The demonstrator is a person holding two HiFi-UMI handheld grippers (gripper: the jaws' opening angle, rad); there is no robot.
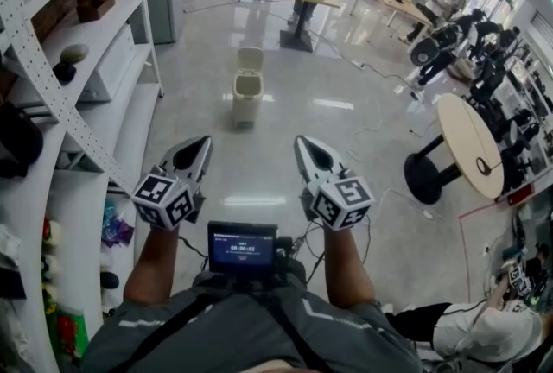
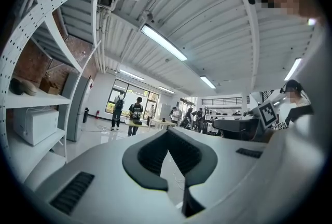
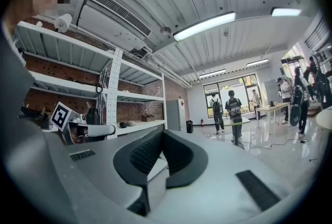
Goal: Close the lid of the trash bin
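Chest screen (image 1: 242,247) nearest, both grippers just past it. Left gripper (image 1: 199,148): jaws pressed together, nothing in them. Trash bin (image 1: 245,97) stands on the glossy floor (image 1: 346,112) well ahead, between the two grippers, lid (image 1: 250,60) upright and open. Right gripper (image 1: 304,147): also closed up, empty. Risk: the bin looks light, so a hard shove on the lid could tip or slide it, and closed tips may skid off.

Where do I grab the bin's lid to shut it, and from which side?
Probably the lid's top free edge, coming from above. It stands upright at the far side of the trash bin and joins it along its bottom edge. So the top edge is the loose end, and it should swing down toward you most easily.
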